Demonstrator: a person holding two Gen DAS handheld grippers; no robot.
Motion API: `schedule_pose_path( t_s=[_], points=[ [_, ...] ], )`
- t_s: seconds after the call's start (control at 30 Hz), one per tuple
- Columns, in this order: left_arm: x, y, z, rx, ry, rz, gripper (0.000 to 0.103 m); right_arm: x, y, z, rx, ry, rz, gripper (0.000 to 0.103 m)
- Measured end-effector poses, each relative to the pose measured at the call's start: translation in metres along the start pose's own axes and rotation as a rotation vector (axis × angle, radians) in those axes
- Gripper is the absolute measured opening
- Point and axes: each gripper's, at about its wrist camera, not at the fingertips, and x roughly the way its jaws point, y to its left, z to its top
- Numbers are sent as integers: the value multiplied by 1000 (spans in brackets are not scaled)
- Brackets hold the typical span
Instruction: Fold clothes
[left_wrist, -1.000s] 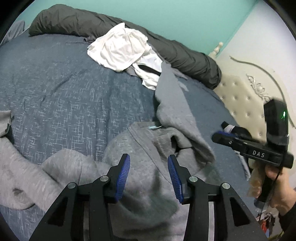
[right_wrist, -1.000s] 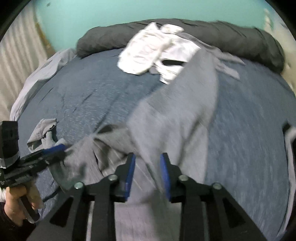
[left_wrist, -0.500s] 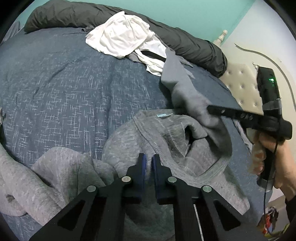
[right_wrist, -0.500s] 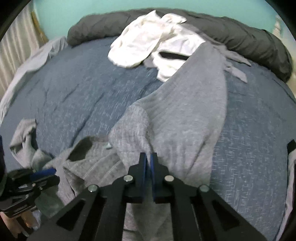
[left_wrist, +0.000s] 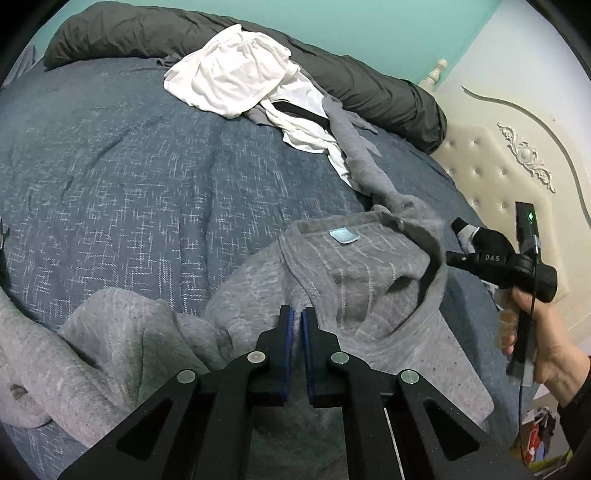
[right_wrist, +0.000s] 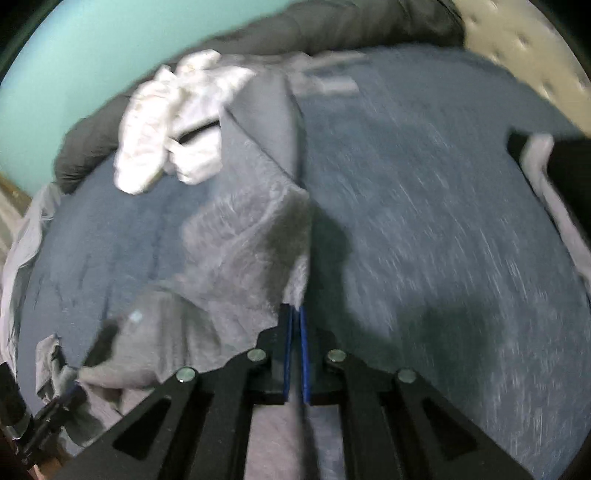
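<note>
A grey sweatshirt (left_wrist: 369, 280) lies crumpled on the blue bed cover (left_wrist: 129, 166), its collar with a pale blue label facing up. My left gripper (left_wrist: 297, 314) is shut on a fold of it just below the collar. My right gripper (left_wrist: 452, 256), held in a hand (left_wrist: 546, 339), pinches the garment's right edge and draws it taut. The right wrist view is blurred. There the right gripper (right_wrist: 295, 314) is shut on the edge of the grey sweatshirt (right_wrist: 236, 251), and the left gripper (right_wrist: 70, 400) shows at the lower left.
A heap of white clothes (left_wrist: 236, 77) lies at the far side of the bed, with one grey sleeve (left_wrist: 365, 166) reaching toward it. A dark grey rolled duvet (left_wrist: 369, 88) lines the far edge. A cream tufted headboard (left_wrist: 491, 177) stands on the right.
Both grippers went from open to shut on the grey sweatshirt. The right gripper then rolled and moved sideways to the right, stretching the fabric. The left gripper stayed in place.
</note>
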Motion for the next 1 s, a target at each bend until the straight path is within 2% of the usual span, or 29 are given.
schedule_pose_path(
  t_s=[0.1, 0.13, 0.2, 0.23, 0.27, 0.33, 0.47, 0.5, 0.57, 0.6, 0.63, 0.9, 0.93, 0.97, 1.0],
  points=[
    [0, 0, 0, -1, 1, 1, 5, -19, 3, 5, -24, -88, 6, 10],
    [0, 0, 0, -4, 1, 1, 5, -26, 10, 9, -52, -109, 1, 14],
    [0, 1, 1, -7, 1, 2, 5, -32, 28, 14, -116, -124, 33, 18],
    [0, 1, 1, -9, 0, 3, 6, -35, 37, 16, -150, -127, 54, 25],
    [-1, 0, 1, -11, 0, 3, 6, -34, 48, 17, -186, -121, 67, 32],
    [-3, -1, 2, -14, -9, 8, 6, -28, 71, 19, -257, -88, 81, 37],
    [-9, -4, 4, -22, -34, 12, 8, -9, 110, 17, -380, -23, 64, 42],
    [-9, -4, 6, -25, -38, 9, 11, -5, 119, 16, -416, -16, 47, 42],
    [-8, -5, 9, -30, -46, 3, 27, 7, 132, 14, -472, 21, 8, 44],
    [-8, -5, 10, -33, -50, 0, 41, 13, 137, 13, -499, 41, -20, 44],
    [-6, -6, 12, -37, -50, -9, 46, 18, 140, 12, -522, 51, -45, 44],
    [14, -8, 22, -44, -30, 5, 46, 33, 142, 7, -622, 81, -142, 44],
    [17, -7, 22, -48, -24, 7, 46, 34, 141, 6, -632, 83, -144, 39],
    [19, -7, 22, -48, -20, 9, 46, 33, 140, 5, -640, 83, -134, 27],
    [20, -7, 22, -49, -16, 10, 46, 31, 139, 5, -647, 82, -122, 21]
  ],
)
